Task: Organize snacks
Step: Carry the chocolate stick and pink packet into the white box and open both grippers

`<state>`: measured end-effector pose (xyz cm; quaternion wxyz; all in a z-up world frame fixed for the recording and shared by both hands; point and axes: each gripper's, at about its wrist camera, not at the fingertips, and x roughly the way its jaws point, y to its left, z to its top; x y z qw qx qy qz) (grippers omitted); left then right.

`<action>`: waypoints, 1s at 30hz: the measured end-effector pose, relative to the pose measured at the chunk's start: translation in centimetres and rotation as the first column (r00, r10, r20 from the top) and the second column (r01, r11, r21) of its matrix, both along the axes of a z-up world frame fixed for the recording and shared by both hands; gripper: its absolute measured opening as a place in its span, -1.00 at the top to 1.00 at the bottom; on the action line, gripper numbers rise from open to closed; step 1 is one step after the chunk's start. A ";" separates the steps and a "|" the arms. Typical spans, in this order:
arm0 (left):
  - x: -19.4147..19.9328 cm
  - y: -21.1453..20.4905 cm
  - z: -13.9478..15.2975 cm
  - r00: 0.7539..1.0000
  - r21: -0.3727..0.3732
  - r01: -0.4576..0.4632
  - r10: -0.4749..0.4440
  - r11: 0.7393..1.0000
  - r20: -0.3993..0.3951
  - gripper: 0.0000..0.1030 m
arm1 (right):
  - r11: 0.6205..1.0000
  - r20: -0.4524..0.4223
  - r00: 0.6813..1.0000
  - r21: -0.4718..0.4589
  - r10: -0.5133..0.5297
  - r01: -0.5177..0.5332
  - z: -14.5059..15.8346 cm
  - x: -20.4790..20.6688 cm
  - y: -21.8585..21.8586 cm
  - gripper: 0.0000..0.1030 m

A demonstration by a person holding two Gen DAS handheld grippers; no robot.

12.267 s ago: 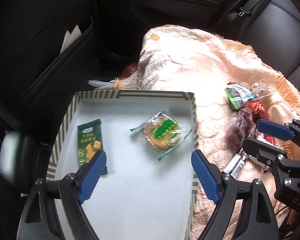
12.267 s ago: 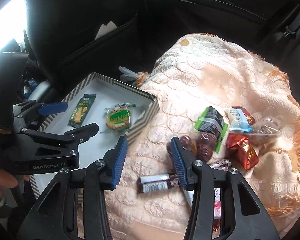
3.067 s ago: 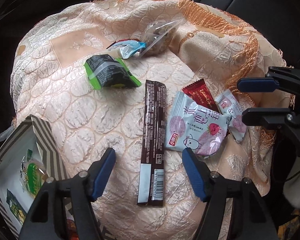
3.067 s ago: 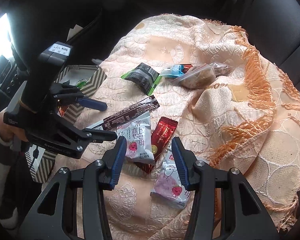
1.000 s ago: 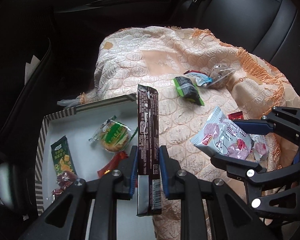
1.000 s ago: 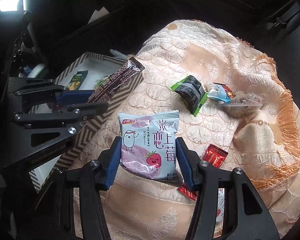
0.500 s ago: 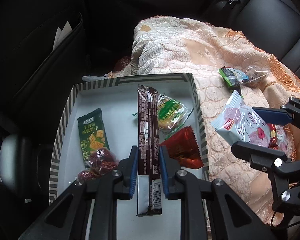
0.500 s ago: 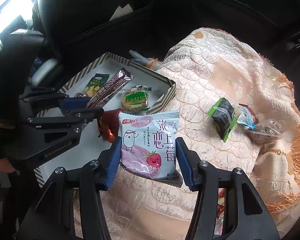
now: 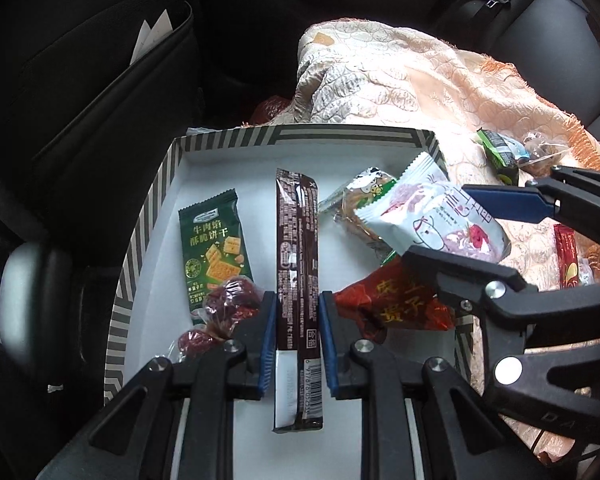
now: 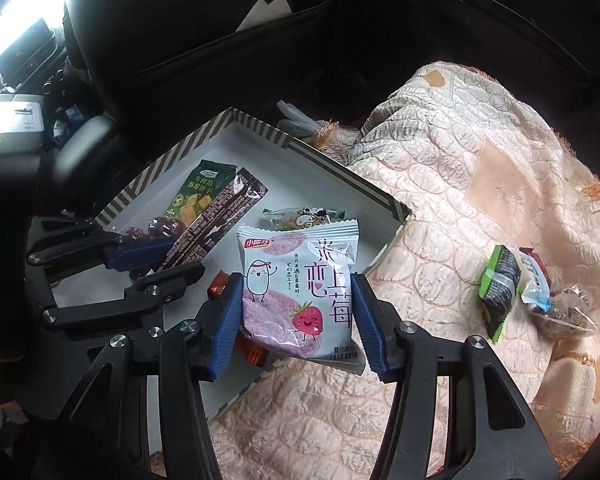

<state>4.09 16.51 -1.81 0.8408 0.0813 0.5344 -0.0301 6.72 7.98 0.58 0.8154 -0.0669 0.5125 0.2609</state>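
A quilted peach blanket with an orange fringe (image 10: 480, 184) covered the car seat, and beside it sat a shallow white cardboard box with a black-and-white striped rim (image 9: 284, 135), already holding a green biscuit packet (image 9: 214, 246), some red dates in clear wrap (image 9: 228, 304), a round cake in clear film (image 9: 360, 208) and a crinkled red foil packet (image 9: 396, 300). Over the box, the right gripper (image 10: 298, 308) was clamped on a puffy white-and-pink strawberry snack pouch (image 10: 300, 288), held by its side edges; it looked light and air-filled, probably brittle inside, so the soft squeeze suited it. The left gripper (image 9: 298, 340) was closed on a long, thin brown bar wrapper (image 9: 298, 264) near its lower end, its glossy film likely slippery and the bar liable to bend or snap. Whether its far tip touched the box floor could not be told.
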 end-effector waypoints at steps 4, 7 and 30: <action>0.1 0.0 -0.3 1.000 0.021 -0.005 0.005 1.000 -0.004 0.53 | 1.000 -0.014 1.000 0.009 0.012 -0.012 -0.5 0.2 0.9 -0.03; 0.1 -0.3 -0.5 1.000 0.047 -0.001 0.001 0.999 -0.001 0.52 | 0.999 -0.037 0.999 0.041 0.031 -0.029 -0.8 0.2 1.0 -0.03; -1.3 -0.7 1.4 0.997 0.082 -0.017 0.011 0.997 0.076 -0.63 | 0.979 -0.088 0.995 0.194 -0.043 0.059 0.4 -0.6 -2.0 -0.05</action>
